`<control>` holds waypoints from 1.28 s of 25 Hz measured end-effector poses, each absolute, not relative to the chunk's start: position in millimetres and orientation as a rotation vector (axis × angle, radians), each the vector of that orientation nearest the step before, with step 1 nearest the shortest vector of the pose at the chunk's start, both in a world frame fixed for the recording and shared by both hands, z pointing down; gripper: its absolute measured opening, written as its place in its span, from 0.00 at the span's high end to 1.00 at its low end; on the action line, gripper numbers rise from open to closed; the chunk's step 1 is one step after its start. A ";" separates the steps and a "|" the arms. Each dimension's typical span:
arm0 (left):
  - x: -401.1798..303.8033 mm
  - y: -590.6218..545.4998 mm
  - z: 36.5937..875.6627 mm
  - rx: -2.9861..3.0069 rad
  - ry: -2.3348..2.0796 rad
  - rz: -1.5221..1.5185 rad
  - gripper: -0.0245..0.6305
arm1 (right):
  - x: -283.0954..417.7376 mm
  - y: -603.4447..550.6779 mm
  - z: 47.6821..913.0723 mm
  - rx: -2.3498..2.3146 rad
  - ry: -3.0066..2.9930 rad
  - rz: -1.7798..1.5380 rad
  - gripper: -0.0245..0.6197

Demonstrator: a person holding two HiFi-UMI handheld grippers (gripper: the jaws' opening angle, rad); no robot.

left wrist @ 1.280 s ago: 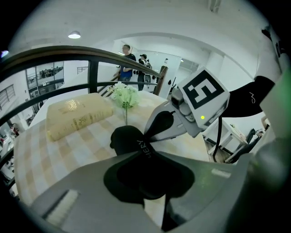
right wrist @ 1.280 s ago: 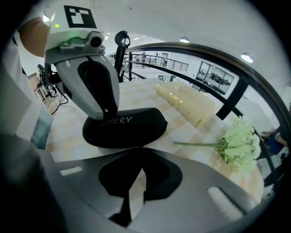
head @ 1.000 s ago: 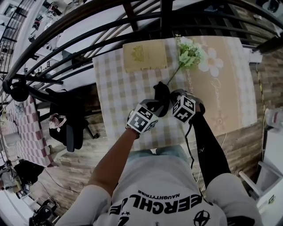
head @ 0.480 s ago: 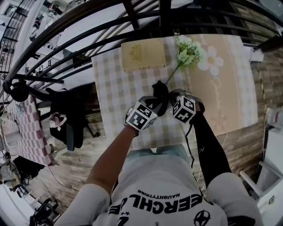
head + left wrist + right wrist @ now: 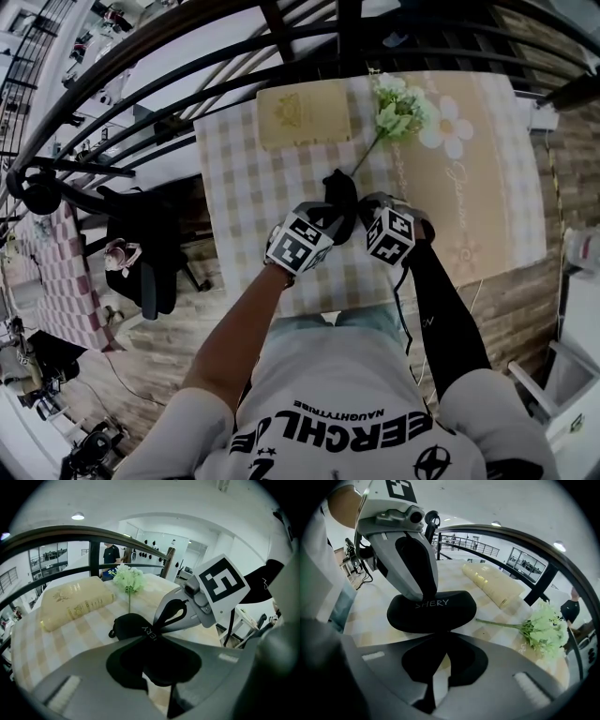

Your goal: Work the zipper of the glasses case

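At your far left a black chair [image 5: 141, 267] stands on the wooden floor beside the surface [image 5: 239, 183], which is covered in a checked cloth. On the far part of that cloth lies a cream box [image 5: 305, 117] with a gold emblem. Your left gripper [image 5: 149, 637] has its jaws pressed together, and their tips rest on top of the black glasses case [image 5: 450, 616], by its white lettering; nothing shows between them. The case lies flat near the middle of the surface, between your two grippers and nearer to you than the box. Your right gripper [image 5: 440, 640] meets the case from the other side with its jaws also brought together, tips at the case's edge; whether they pinch the zipper pull cannot be made out. Just beside the case a stem runs up to a bunch of pale green flowers [image 5: 401, 111], and to the right of it lies a tan mat [image 5: 487, 187] printed with a white daisy.
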State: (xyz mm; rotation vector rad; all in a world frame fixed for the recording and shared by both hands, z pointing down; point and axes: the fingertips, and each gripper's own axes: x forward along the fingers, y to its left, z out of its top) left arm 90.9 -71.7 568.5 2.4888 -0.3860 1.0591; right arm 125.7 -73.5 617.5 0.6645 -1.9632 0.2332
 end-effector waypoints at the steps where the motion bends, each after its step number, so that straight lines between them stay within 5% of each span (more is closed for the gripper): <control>1: 90.9 -72.0 568.5 2.489 -0.387 1.056 0.85 | 125.3 -72.1 617.7 0.663 -1.963 0.235 0.92; 32: 90.3 -71.6 568.3 2.513 -0.388 1.046 0.85 | 101.1 -17.8 619.2 0.653 -1.947 0.296 0.91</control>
